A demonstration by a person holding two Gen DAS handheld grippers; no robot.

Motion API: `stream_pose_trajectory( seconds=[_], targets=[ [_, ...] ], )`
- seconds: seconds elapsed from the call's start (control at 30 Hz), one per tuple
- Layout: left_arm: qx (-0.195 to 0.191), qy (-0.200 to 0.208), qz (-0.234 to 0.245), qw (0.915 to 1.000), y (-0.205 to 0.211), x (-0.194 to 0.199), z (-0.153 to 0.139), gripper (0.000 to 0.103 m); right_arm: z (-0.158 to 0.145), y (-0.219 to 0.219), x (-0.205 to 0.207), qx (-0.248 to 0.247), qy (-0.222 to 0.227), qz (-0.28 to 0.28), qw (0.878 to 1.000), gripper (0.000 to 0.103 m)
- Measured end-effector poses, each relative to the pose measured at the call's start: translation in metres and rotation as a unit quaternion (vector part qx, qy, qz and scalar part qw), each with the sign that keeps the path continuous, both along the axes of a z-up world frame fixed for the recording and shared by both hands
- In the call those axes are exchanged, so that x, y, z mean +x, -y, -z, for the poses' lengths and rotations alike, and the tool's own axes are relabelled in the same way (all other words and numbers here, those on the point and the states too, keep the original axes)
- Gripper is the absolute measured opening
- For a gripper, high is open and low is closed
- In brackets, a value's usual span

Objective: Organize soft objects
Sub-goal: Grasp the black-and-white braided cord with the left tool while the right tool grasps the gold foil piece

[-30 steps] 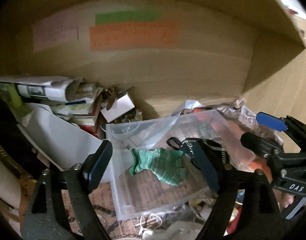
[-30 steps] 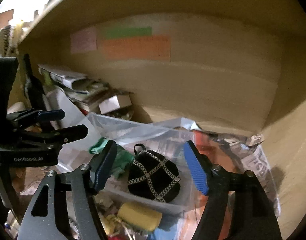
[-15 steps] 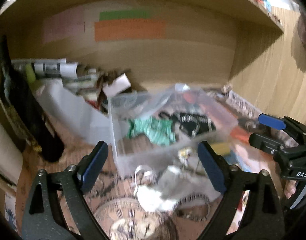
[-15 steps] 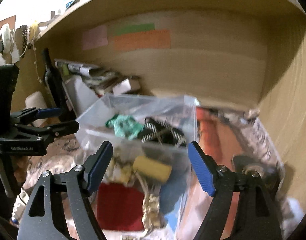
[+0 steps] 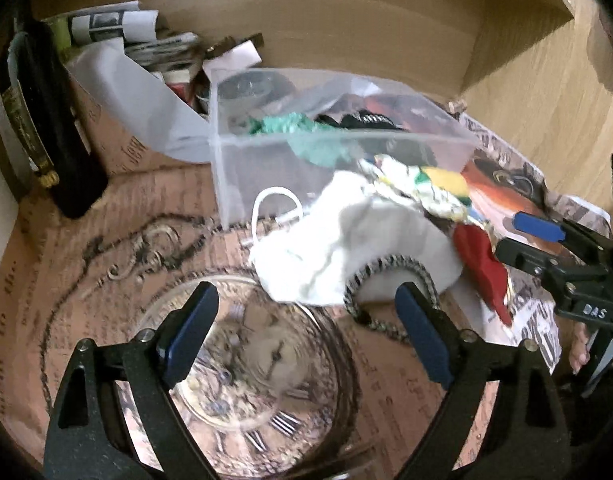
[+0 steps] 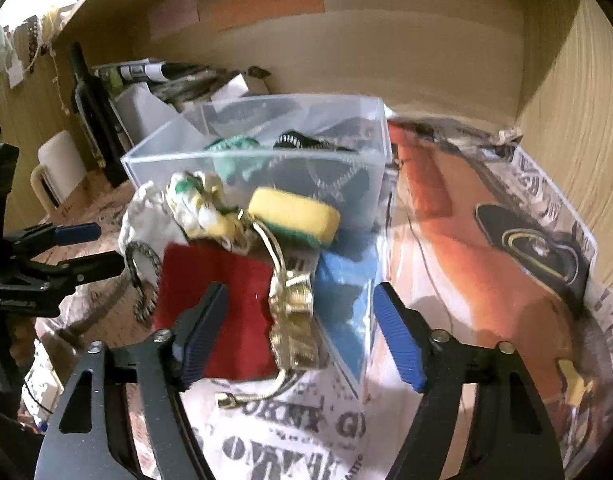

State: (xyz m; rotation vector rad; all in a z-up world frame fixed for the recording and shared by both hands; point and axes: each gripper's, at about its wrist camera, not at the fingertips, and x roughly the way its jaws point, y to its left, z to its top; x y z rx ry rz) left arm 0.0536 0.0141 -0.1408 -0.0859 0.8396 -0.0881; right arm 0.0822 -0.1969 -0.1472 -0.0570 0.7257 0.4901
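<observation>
A clear plastic bin point(image 5: 226, 160) point(image 6: 370, 184) holds a green sock point(image 5: 294, 124) point(image 6: 230, 148) and a black chain-patterned pouch point(image 6: 330, 176). In front of it lie a white cloth point(image 5: 338, 248), a yellow sponge point(image 6: 294, 216), a red cloth point(image 6: 226, 300) point(image 5: 482, 256), a blue cloth point(image 6: 346, 288), a patterned rag point(image 6: 194, 204) and a gold chain piece point(image 6: 294, 320). My left gripper point(image 5: 306, 332) is open and empty above the table before the white cloth. My right gripper point(image 6: 298, 332) is open and empty over the red cloth and gold piece.
A dark bottle point(image 5: 46, 120) stands at the left. Papers and boxes point(image 5: 146, 40) are piled behind the bin against the wooden back wall. A white mug point(image 6: 54, 172) stands at the left. Printed paper point(image 6: 506, 240) covers the table to the right.
Both grippers have pulled back and away from the bin, which now sits farther off. The loose cloths in front of the bin have come into view. Both stayed open.
</observation>
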Motion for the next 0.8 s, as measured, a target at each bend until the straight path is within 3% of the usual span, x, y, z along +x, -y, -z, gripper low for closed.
stream_pose_trajectory(
  seconds=[0.13,0.2,0.37,0.5,0.67,0.8],
  targets=[
    [-0.001,-0.016,0.012,0.9998,0.009,0.000,0.009,0.081,0.009,-0.003,0.001,-0.007,-0.015,-0.013,1.000,0.053],
    [0.001,-0.028,0.012,0.9995,0.013,0.002,0.016,0.071,0.015,-0.005,0.001,-0.015,-0.025,-0.019,0.999,0.041],
    [0.011,-0.015,-0.007,0.9998,0.014,0.001,0.020,0.060,0.019,-0.003,0.000,-0.020,-0.025,-0.017,0.999,0.029],
    [0.017,-0.005,-0.012,0.9998,0.012,-0.004,0.021,0.051,0.019,0.001,-0.001,-0.016,-0.023,-0.016,0.999,0.021],
    [0.010,-0.003,-0.002,0.9999,0.008,-0.006,0.020,0.025,0.019,0.006,-0.002,-0.005,-0.020,-0.007,1.000,0.014],
    [0.010,-0.002,0.004,0.9999,0.011,-0.012,0.018,0.012,0.016,0.012,-0.006,0.006,-0.010,0.001,1.000,0.013]
  ],
)
